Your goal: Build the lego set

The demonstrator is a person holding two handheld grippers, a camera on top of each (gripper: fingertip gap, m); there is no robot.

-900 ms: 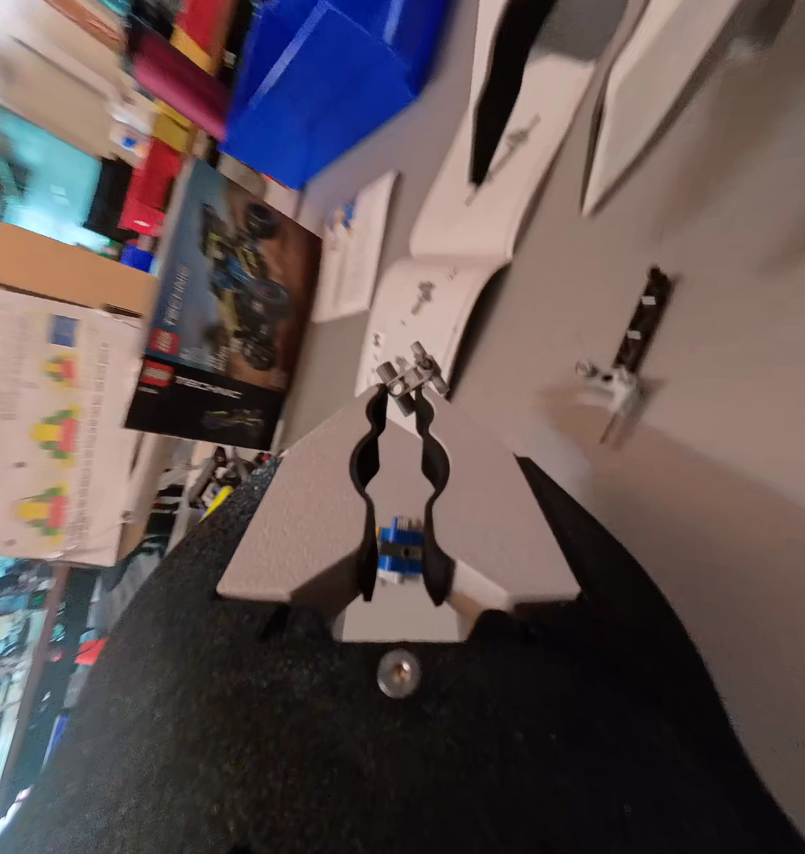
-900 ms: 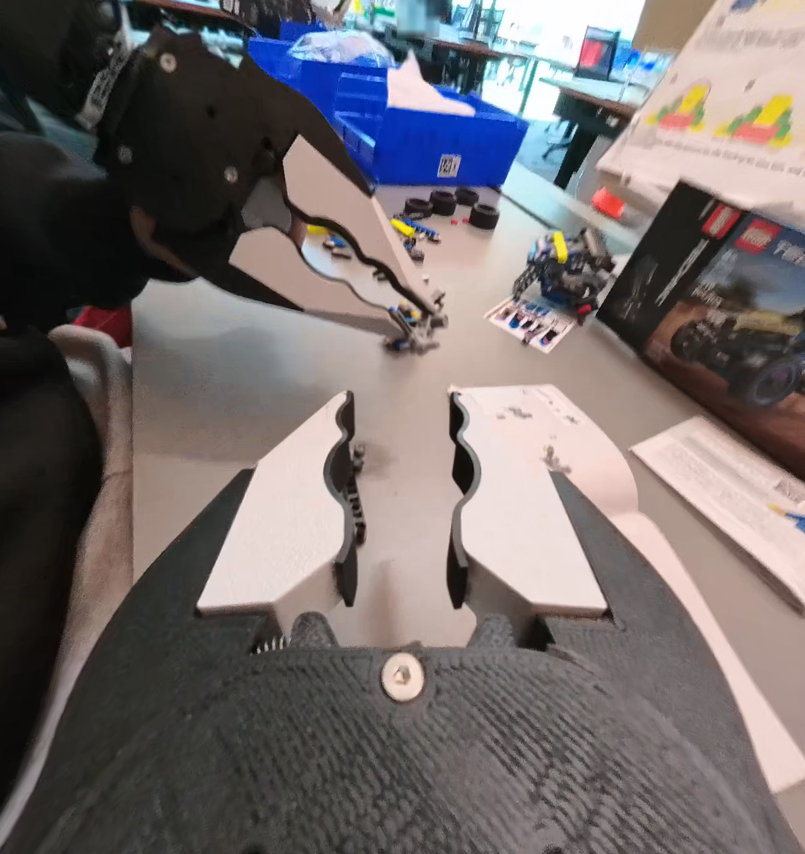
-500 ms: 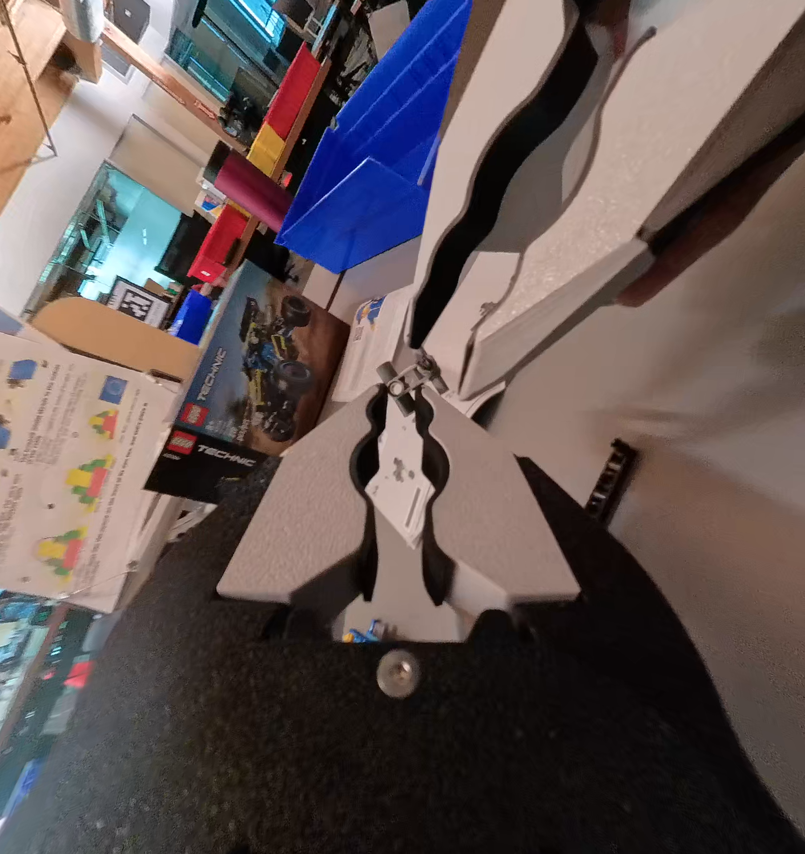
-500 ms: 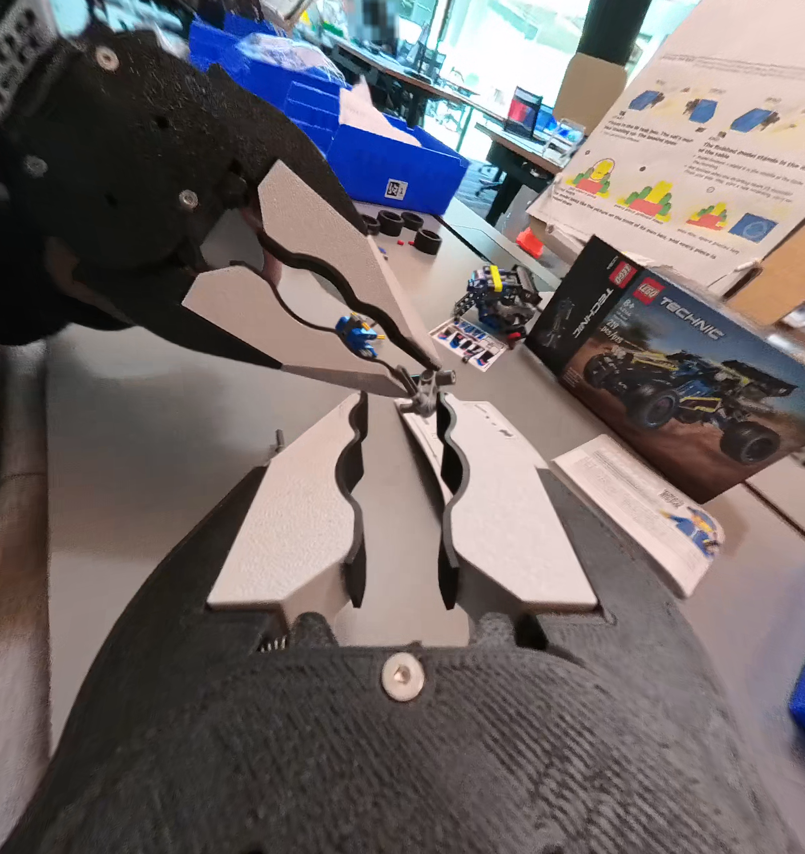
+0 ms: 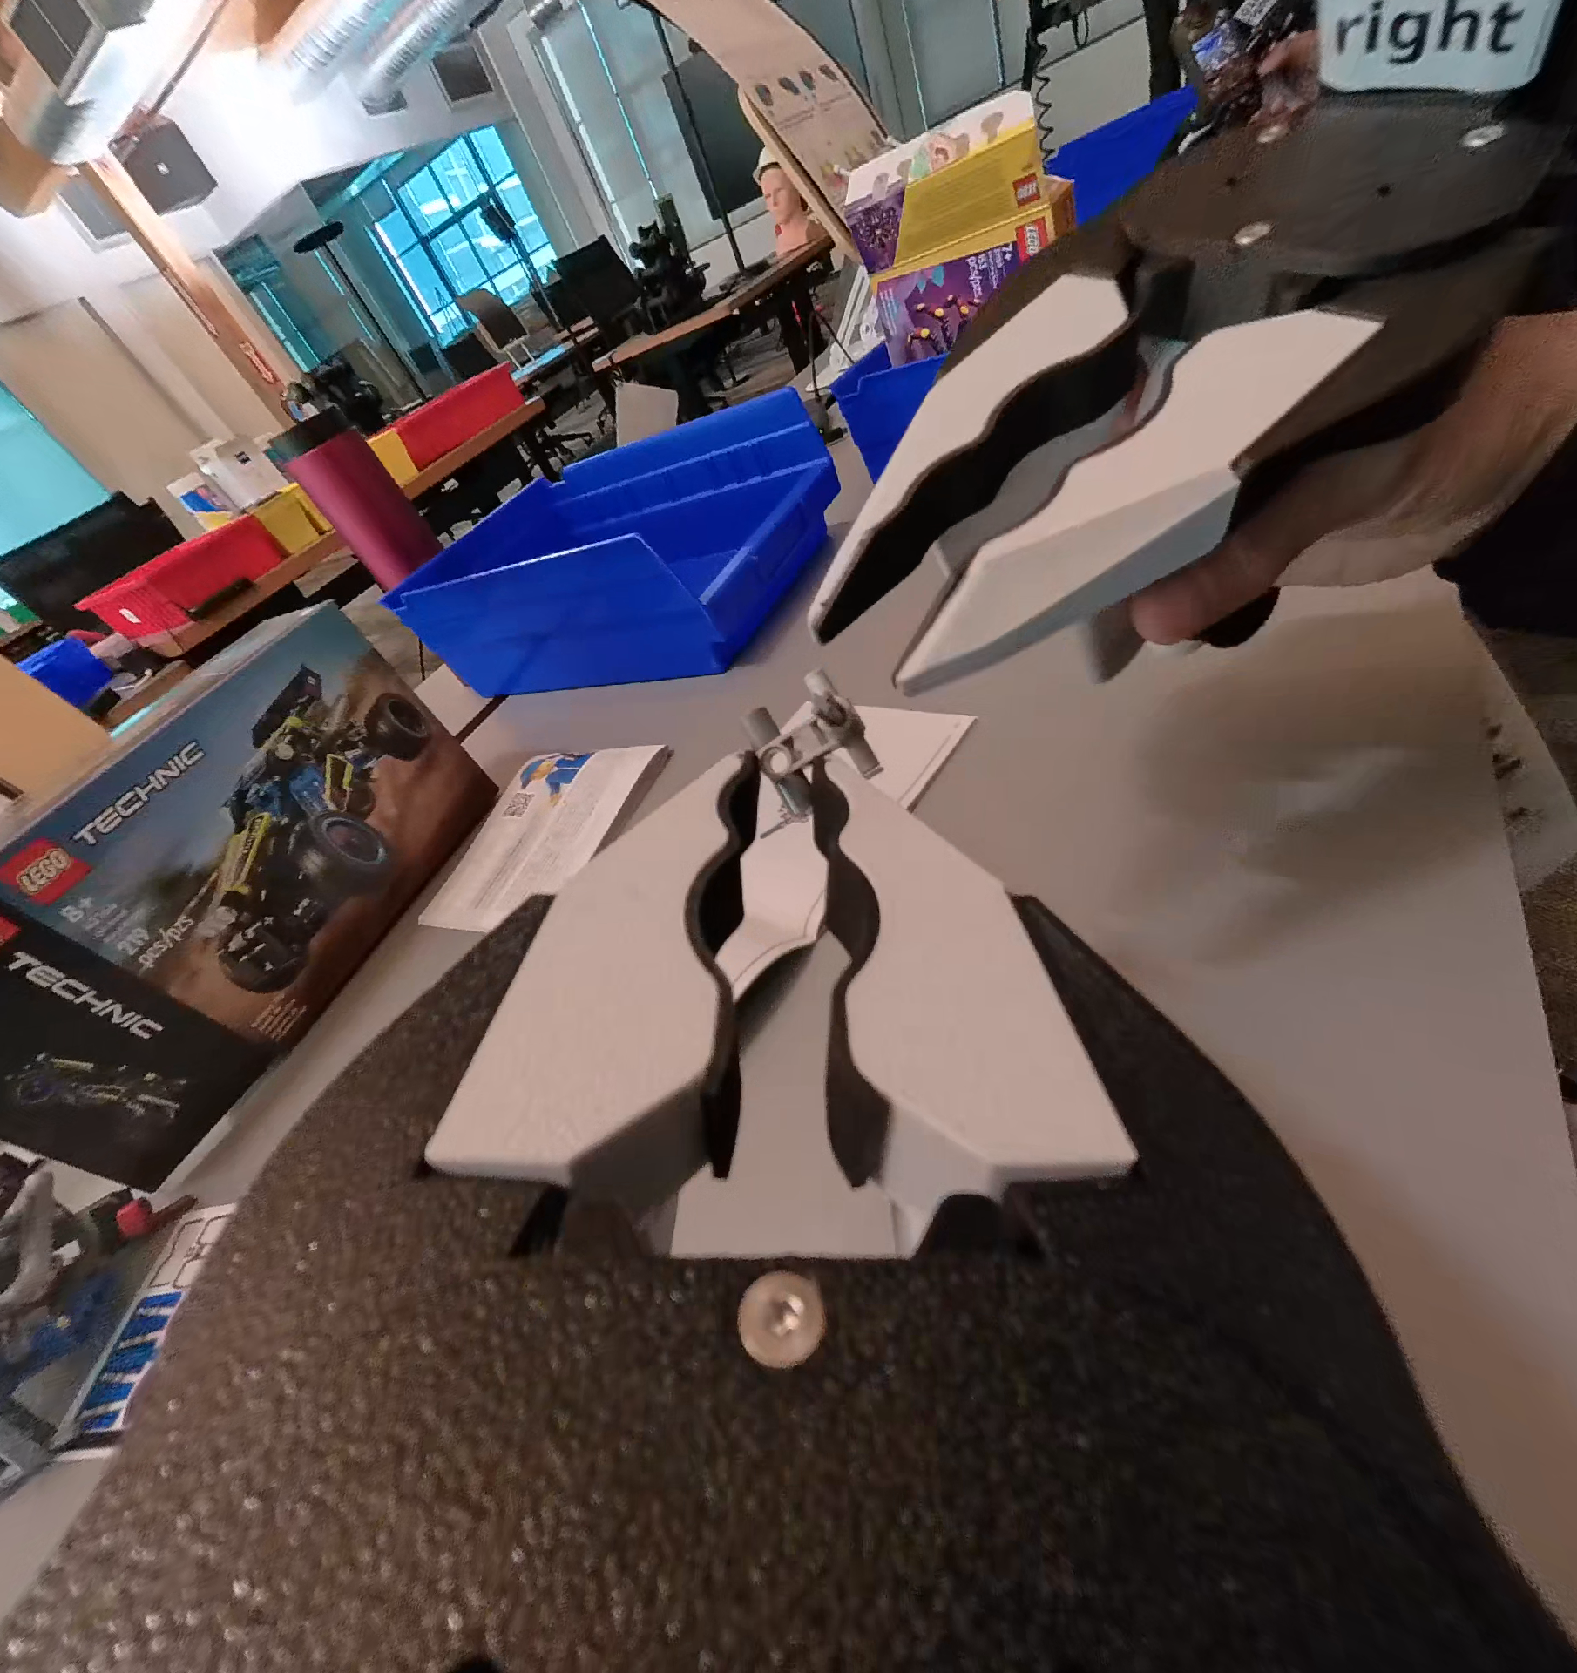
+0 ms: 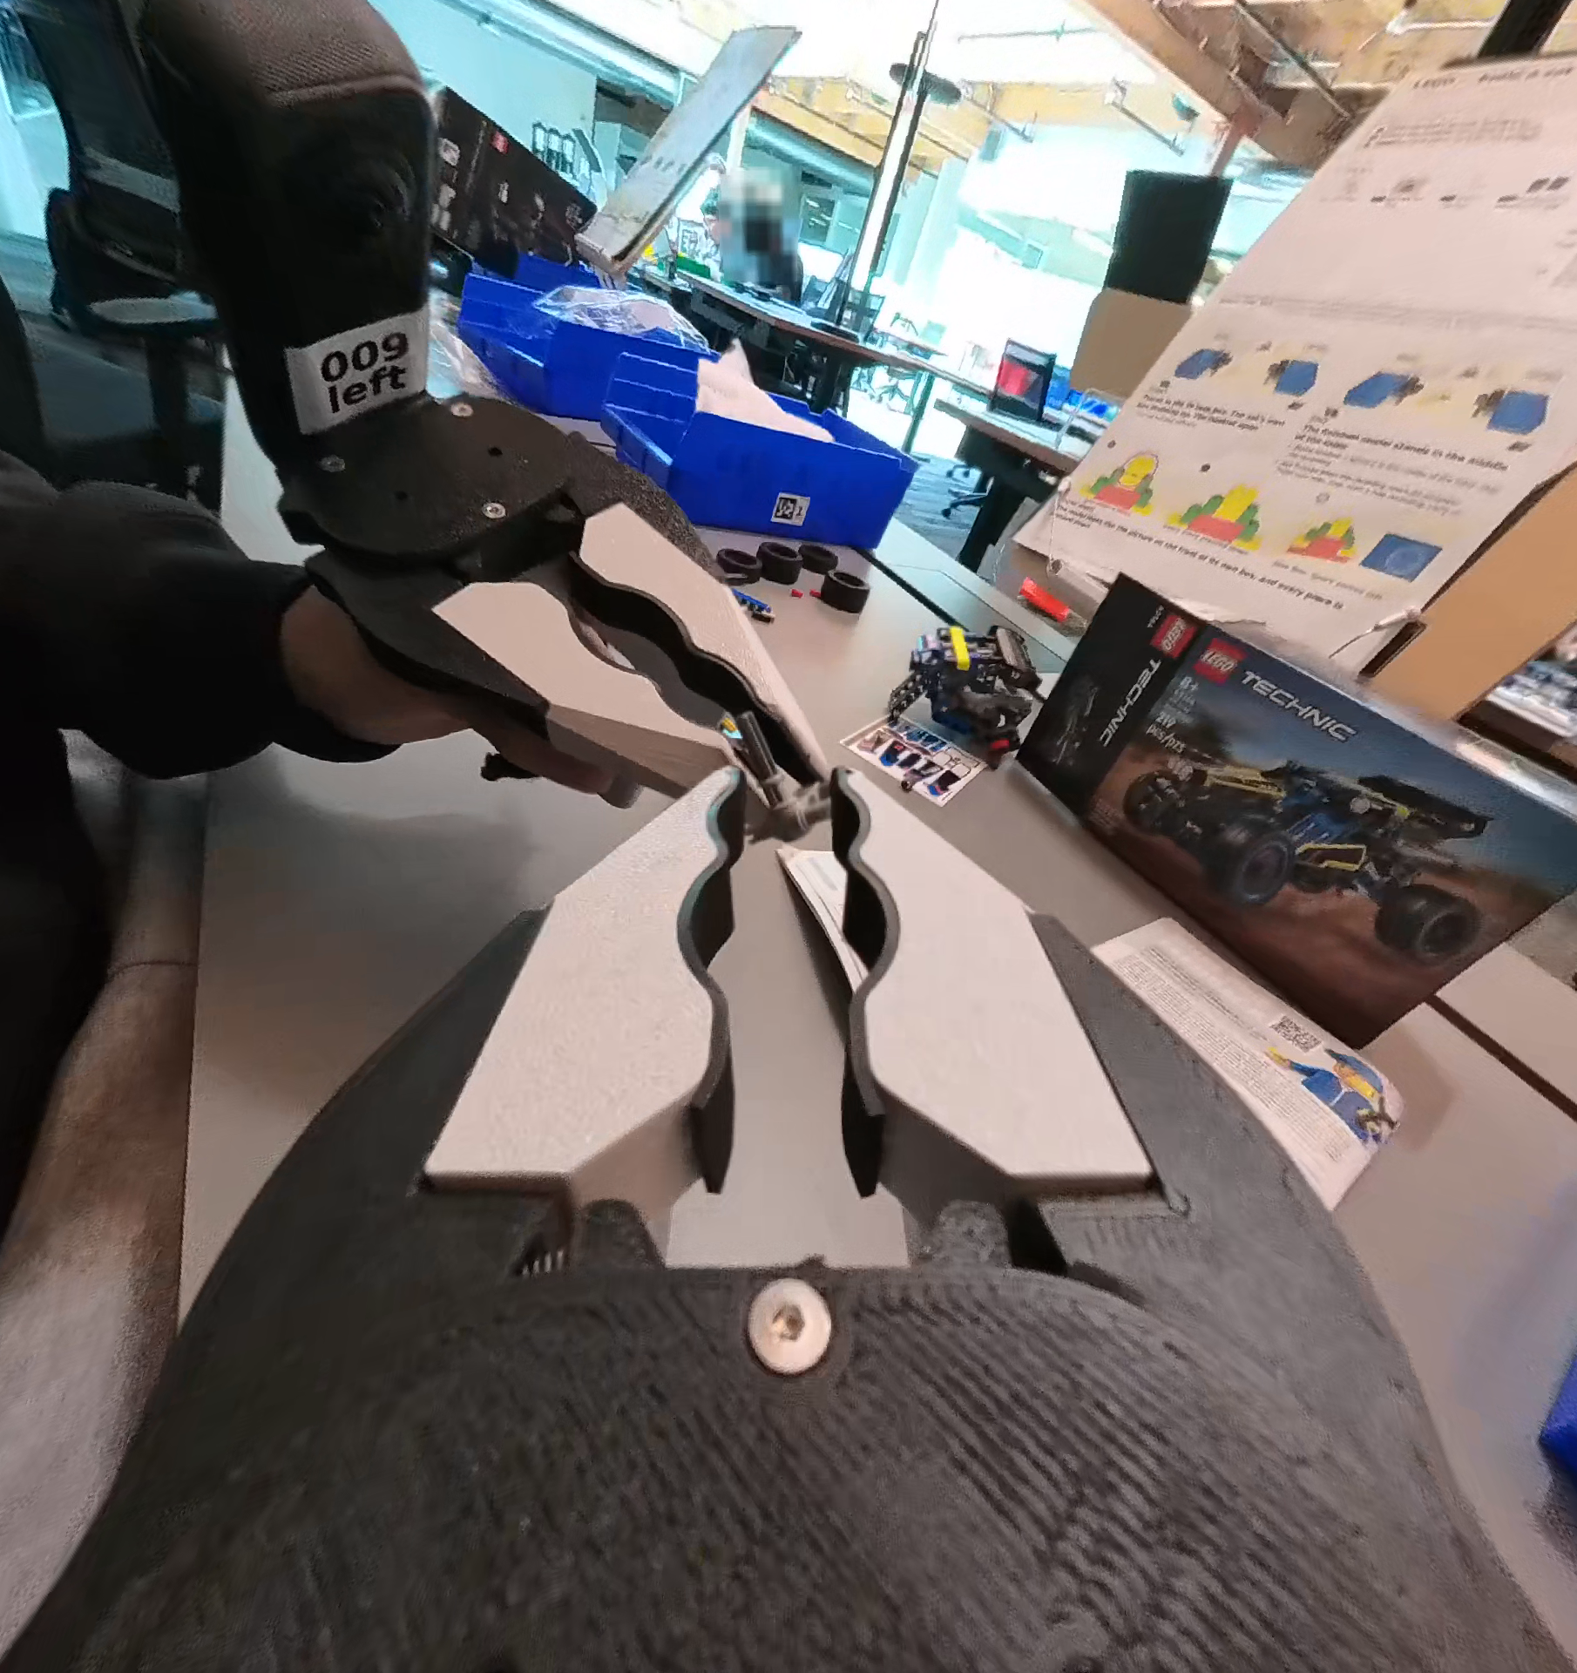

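My left gripper (image 5: 796,771) is shut on a small grey Technic piece (image 5: 803,735) made of pins and a connector, which sticks out past its tips above the grey table (image 5: 1219,815). My right gripper (image 6: 787,789) is open and empty. In the right wrist view the grey piece (image 6: 789,801) sits level with the gap between its tips, with the left gripper (image 6: 767,756) coming in from the upper left. In the left wrist view the right gripper (image 5: 862,654) hovers just above and beyond the piece, apart from it.
The set's box (image 6: 1310,797) stands to the right, with a leaflet (image 6: 1246,1059) in front of it. A part-built model (image 6: 966,688), a sticker sheet (image 6: 912,756) and loose tyres (image 6: 785,566) lie farther back. A blue bin (image 5: 640,570) and an open booklet (image 5: 903,742) lie ahead.
Both grippers lifted off the table and came together. My left gripper swung level, still holding the grey piece. My right gripper narrowed its gap and closed in on the piece.
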